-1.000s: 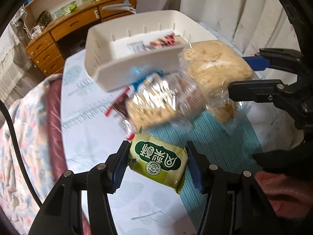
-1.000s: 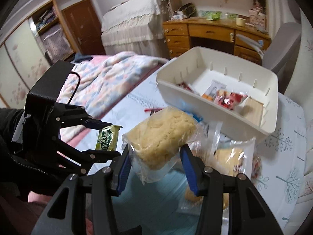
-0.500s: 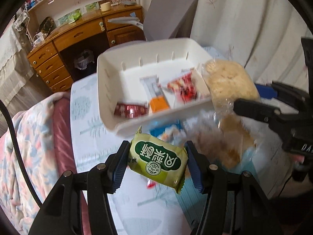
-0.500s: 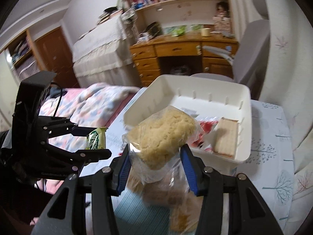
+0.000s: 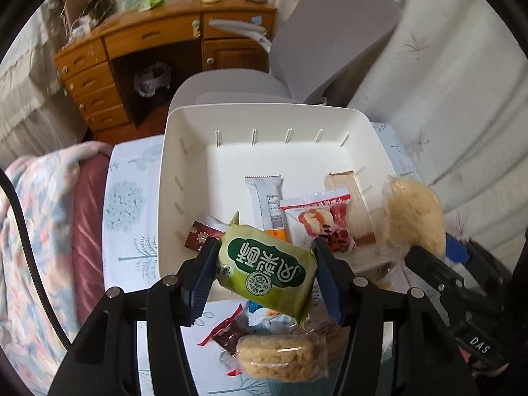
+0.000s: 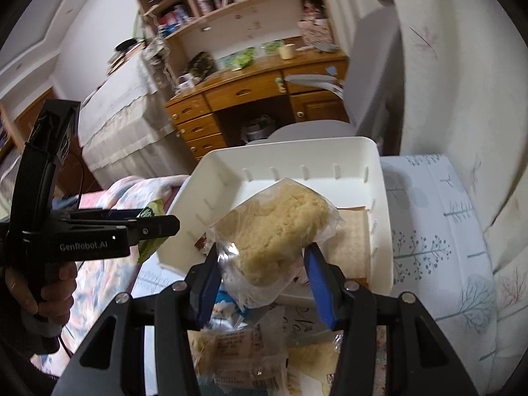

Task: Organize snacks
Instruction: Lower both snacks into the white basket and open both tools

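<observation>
Left gripper (image 5: 265,270) clamped on a green snack packet (image 5: 267,272), blue pads pressing both short sides; packet tilted, white characters on a dark green oval facing the camera. It hangs above the near wall of a white bin (image 5: 264,115), partly over the rim. Right gripper (image 6: 264,264) clamped on a clear bag of pale yellow crumbly cake (image 6: 280,227), bag bulging up between the pads and held over the near right part of the same bin (image 6: 297,151). From the left camera that bag (image 5: 412,214) shows at the bin's right wall, with the right gripper's black fingers just beneath it.

Inside the bin: a white-and-orange bar wrapper (image 5: 267,204) lying flat mid-floor, a red-printed packet (image 5: 320,221) just right of it, a tan wafer slab (image 5: 349,204) against the right wall, a small dark red packet (image 5: 201,236) near the left front corner. Far half of the floor bare.

On the tablecloth (image 5: 125,198), white with blue tree print, in front of the bin: a wrapped round rice cracker (image 5: 277,358), a dark red wrapper (image 5: 227,333), other clear bags too crumpled to identify (image 6: 237,353).

A hand (image 6: 43,293) grips the left tool's handle. Beyond the table: grey chair (image 5: 330,36), wooden desk with drawers (image 5: 138,36), floral bedding (image 5: 33,231) at left.
</observation>
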Available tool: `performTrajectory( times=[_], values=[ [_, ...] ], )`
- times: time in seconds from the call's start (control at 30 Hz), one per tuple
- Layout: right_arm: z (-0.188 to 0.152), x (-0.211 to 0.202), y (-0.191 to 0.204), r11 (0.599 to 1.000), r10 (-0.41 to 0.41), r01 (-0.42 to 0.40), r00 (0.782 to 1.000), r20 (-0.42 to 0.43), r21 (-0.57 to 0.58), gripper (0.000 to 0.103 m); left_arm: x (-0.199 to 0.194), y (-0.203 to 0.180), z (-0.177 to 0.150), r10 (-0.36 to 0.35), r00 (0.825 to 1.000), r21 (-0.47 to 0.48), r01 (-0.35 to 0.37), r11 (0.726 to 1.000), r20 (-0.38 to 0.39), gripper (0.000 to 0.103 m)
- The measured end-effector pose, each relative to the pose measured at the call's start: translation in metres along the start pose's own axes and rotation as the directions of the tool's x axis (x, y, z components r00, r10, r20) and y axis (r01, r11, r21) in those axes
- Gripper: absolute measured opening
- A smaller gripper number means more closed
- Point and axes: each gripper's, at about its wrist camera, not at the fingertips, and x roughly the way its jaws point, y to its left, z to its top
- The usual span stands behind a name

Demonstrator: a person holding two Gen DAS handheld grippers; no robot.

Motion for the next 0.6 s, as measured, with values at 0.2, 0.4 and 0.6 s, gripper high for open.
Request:
performTrajectory(
  times=[0.2, 0.4, 0.6],
  values=[
    [-0.001, 0.009, -0.007, 0.997, -0.076, 0.076, 0.996, -0.045, -0.006, 0.057, 0.015, 0.004, 0.002, 0.040, 0.998, -0.047, -0.042, 0.998, -0.054, 0.074],
    [-0.002, 0.004, -0.010, 0.996, -0.082, 0.083, 0.995, -0.057, 0.018, 0.079, 0.012, 0.007, -0.003, 0.059, 0.996, -0.060, -0.063, 0.996, -0.069, 0.084],
    [-0.006, -0.013, -0.013, 0.996, -0.080, 0.083, 0.994, -0.072, 0.033, 0.081, -0.003, 0.008, -0.016, 0.057, 0.996, -0.064, -0.061, 0.996, -0.065, 0.085]
  ],
)
